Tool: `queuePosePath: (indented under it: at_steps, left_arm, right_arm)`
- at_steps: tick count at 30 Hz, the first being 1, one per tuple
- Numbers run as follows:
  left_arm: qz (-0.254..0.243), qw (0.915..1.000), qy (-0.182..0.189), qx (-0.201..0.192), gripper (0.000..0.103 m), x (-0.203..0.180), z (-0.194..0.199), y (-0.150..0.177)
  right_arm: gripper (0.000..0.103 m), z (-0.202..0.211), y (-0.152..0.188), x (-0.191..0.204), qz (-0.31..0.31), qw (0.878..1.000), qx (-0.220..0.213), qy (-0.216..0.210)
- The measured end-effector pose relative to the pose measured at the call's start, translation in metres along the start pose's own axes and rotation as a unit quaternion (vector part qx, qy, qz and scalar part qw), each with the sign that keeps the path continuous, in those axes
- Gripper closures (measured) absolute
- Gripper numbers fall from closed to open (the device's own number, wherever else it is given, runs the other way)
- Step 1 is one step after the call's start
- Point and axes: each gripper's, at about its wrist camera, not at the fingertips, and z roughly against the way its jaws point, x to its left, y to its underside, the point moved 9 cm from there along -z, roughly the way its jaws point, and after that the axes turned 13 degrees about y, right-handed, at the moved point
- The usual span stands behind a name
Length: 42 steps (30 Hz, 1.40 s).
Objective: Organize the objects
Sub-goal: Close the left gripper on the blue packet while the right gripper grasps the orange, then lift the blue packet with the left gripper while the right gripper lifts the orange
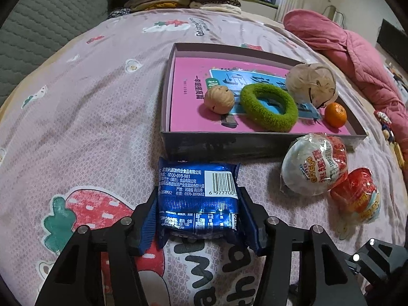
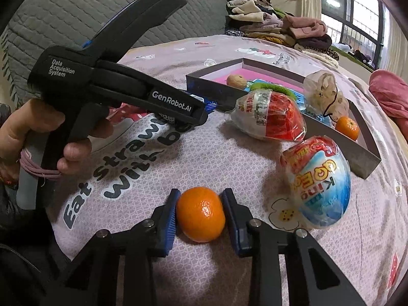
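The left gripper (image 1: 197, 219) is pointed steeply down at the bedsheet (image 1: 89, 102), and its jaws are clamped on a blue packet (image 1: 197, 191), whose wrapper ends are folded against the blue pads. The packet is held just in front of the near wall of the box (image 1: 216, 145). In the box, on a pink book (image 1: 188, 107), are seen a walnut (image 1: 219, 99), a green ring (image 1: 269, 107), a bagged bundle (image 1: 311, 84) and a small orange (image 1: 335, 114). Two wrapped eggs (image 1: 315, 164) lie on the sheet just beside the box. The right gripper (image 2: 200, 215) is likewise angled down, and its pads are closed on a second orange (image 2: 201, 214) resting on the sheet. In the right wrist view, the left tool is shown gripped by a hand (image 2: 38, 137), its fingers curled round the handle.
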Motion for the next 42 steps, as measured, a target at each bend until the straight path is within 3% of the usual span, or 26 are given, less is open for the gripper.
queuePosePath:
  at_steps: [13, 20, 42]
  left_arm:
    - [-0.017, 0.9997, 0.014, -0.011, 0.046, -0.014, 0.016, 0.005]
    - [-0.045, 0.9984, -0.004, -0.035, 0.046, -0.020, 0.031, 0.000]
    - [-0.046, 0.9969, -0.002, -0.063, 0.046, -0.035, 0.045, -0.012]
  right_arm:
    - [0.069, 0.004, -0.006, -0.002, -0.017, 1.000, 0.002, -0.019]
    - [0.069, 0.010, -0.014, -0.002, -0.018, 1.000, -0.011, -0.020]
    - [0.069, 0.029, -0.057, -0.050, -0.070, 0.996, -0.059, 0.016]
